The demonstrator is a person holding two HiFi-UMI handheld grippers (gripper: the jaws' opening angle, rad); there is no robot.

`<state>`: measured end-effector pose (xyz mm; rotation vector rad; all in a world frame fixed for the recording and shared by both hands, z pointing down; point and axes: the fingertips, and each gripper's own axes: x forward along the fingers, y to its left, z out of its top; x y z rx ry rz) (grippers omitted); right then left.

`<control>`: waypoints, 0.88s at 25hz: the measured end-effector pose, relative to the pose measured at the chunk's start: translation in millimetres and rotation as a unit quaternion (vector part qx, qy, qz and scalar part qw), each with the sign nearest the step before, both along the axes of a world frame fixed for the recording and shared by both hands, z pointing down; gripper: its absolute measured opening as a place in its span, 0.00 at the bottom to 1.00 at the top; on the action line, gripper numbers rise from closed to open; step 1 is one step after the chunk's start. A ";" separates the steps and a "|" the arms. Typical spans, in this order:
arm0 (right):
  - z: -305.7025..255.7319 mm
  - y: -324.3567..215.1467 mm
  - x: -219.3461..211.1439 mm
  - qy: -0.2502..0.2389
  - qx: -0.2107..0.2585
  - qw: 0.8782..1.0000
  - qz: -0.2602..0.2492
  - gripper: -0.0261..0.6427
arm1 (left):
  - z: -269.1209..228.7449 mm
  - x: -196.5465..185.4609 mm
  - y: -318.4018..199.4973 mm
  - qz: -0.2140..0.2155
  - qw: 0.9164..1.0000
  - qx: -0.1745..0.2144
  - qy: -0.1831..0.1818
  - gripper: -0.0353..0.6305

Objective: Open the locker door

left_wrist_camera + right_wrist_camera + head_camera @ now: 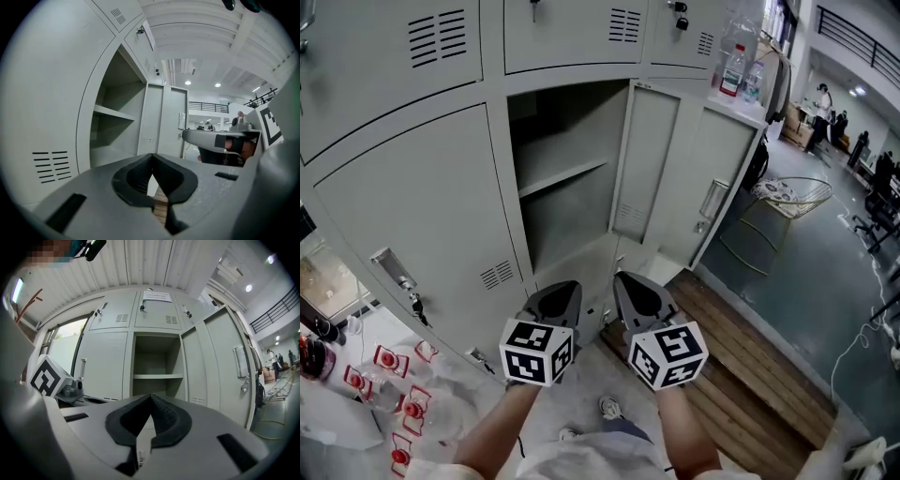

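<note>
The grey locker (567, 178) in the middle of the bank stands open, with a bare shelf (562, 175) inside. Its door (645, 159) is swung out to the right and shows its inner face. In the head view my left gripper (558, 286) and right gripper (630, 278) hang side by side in front of the opening, apart from the locker and the door. Both are shut with nothing between the pads. In the right gripper view, the right gripper (151, 395) faces the open compartment (155, 366). From the left gripper (152, 157) I see the compartment (117, 126) at a slant.
Left of the opening is a closed locker door (422, 216) with a handle and keys (398, 277). Right of the open door stands a grey panel with a handle (712, 199). Bottles (733, 70) stand above it. Red-capped bottles (403, 403) lie at lower left. Wooden planks (750, 356) and a wire rack (787, 197) are at the right.
</note>
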<state>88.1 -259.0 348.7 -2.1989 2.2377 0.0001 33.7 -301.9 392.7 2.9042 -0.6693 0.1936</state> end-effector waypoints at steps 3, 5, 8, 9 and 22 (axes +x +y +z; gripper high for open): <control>2.5 -2.2 -8.8 0.000 -0.003 1.000 -0.008 0.04 | 0.1 -9.2 -3.1 -0.011 1.000 0.003 -0.001 0.06; 3.6 -3.7 -13.9 0.000 -0.004 1.000 -0.014 0.05 | -1.5 -12.3 -4.4 -0.016 1.000 0.005 0.000 0.06; 5.0 -5.0 -19.2 0.000 -0.005 1.000 -0.020 0.05 | -3.3 -14.0 -4.2 -0.019 1.000 0.010 0.000 0.06; 5.7 -5.0 -19.7 0.000 -0.006 1.000 -0.020 0.04 | -3.2 -14.4 -4.0 -0.020 1.000 0.011 0.000 0.06; 13.1 -5.9 -15.5 -0.005 -0.012 1.000 -0.017 0.05 | -1.5 -11.8 -4.1 -0.016 1.000 0.011 0.001 0.06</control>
